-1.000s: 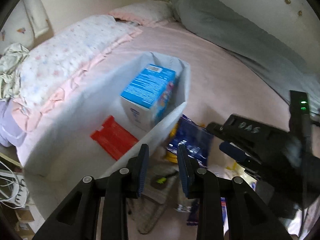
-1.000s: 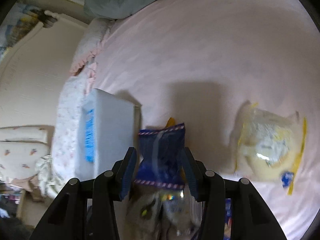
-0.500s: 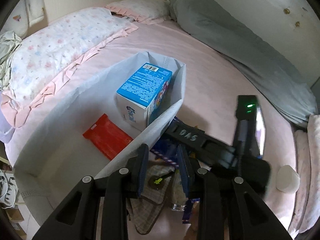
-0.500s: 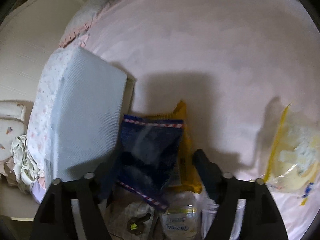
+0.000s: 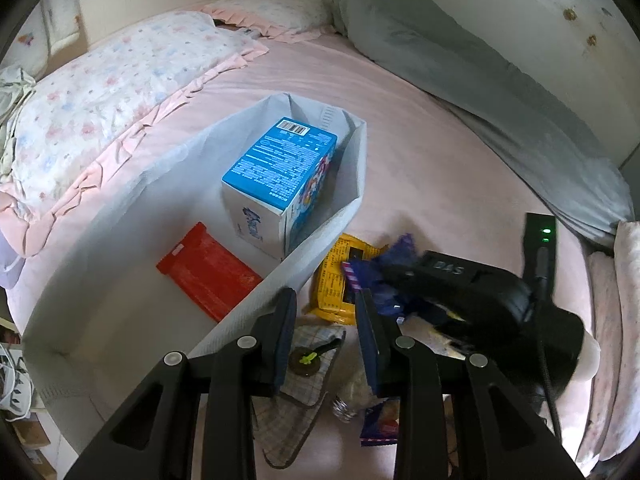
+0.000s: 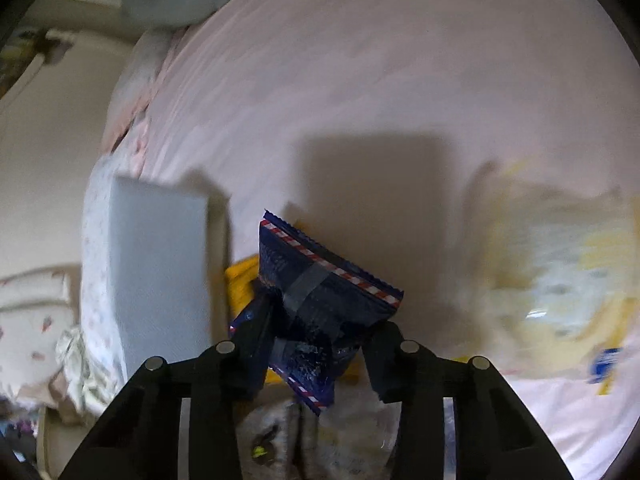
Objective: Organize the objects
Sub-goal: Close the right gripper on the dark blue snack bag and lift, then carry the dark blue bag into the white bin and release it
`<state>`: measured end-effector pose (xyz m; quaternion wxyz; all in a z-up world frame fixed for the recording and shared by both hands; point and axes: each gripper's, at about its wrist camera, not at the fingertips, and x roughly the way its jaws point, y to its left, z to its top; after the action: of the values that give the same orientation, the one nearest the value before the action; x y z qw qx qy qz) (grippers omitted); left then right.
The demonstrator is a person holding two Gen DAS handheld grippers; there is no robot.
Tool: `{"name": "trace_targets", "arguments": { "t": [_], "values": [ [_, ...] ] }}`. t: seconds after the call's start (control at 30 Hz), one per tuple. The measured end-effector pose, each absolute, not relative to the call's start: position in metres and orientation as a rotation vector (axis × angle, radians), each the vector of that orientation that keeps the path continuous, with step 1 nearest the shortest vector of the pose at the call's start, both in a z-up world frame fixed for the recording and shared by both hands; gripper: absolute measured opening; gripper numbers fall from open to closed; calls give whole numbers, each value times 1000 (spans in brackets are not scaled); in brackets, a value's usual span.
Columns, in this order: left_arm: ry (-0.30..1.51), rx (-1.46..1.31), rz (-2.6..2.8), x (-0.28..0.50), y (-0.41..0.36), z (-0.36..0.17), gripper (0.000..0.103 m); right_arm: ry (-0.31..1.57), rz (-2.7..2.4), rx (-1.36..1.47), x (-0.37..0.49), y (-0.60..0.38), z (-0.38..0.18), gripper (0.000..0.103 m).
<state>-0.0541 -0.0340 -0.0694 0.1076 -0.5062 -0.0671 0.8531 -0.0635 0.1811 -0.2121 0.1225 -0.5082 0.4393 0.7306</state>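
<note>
A dark blue snack packet (image 6: 320, 292) with red-and-white striped ends sits crumpled between the fingers of my right gripper (image 6: 320, 320). Its jaws are closing and the pads press on the packet. The left wrist view shows that gripper (image 5: 384, 280) over a yellow packet (image 5: 332, 284) lying beside the white fabric bin (image 5: 354, 208). In the bin are a blue box (image 5: 276, 168) and a flat red packet (image 5: 208, 272). My left gripper (image 5: 326, 340) hovers at the bin's near wall, jaws a little apart with nothing between them.
Below my left gripper lie a checked cloth pouch (image 5: 296, 404), a small glass jar (image 5: 346, 406) and a purple packet (image 5: 380, 426). A clear bag with a yellow zip (image 6: 560, 280) lies to the right. Floral pillows (image 5: 100, 100) and a grey duvet (image 5: 440, 60) border the pink bed.
My right gripper spread wide over the blue packet, then closed on it and crumpled it. In the left wrist view it moved left towards the bin. My left gripper stayed put.
</note>
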Motion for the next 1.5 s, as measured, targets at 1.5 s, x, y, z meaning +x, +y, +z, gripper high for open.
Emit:
{"name": "trace_targets", "arguments": {
  "t": [1.5],
  "values": [
    [-454, -1420, 2873, -54, -111, -57, 34, 1483, 2942, -1243, -87, 84, -97, 35]
  ]
}}
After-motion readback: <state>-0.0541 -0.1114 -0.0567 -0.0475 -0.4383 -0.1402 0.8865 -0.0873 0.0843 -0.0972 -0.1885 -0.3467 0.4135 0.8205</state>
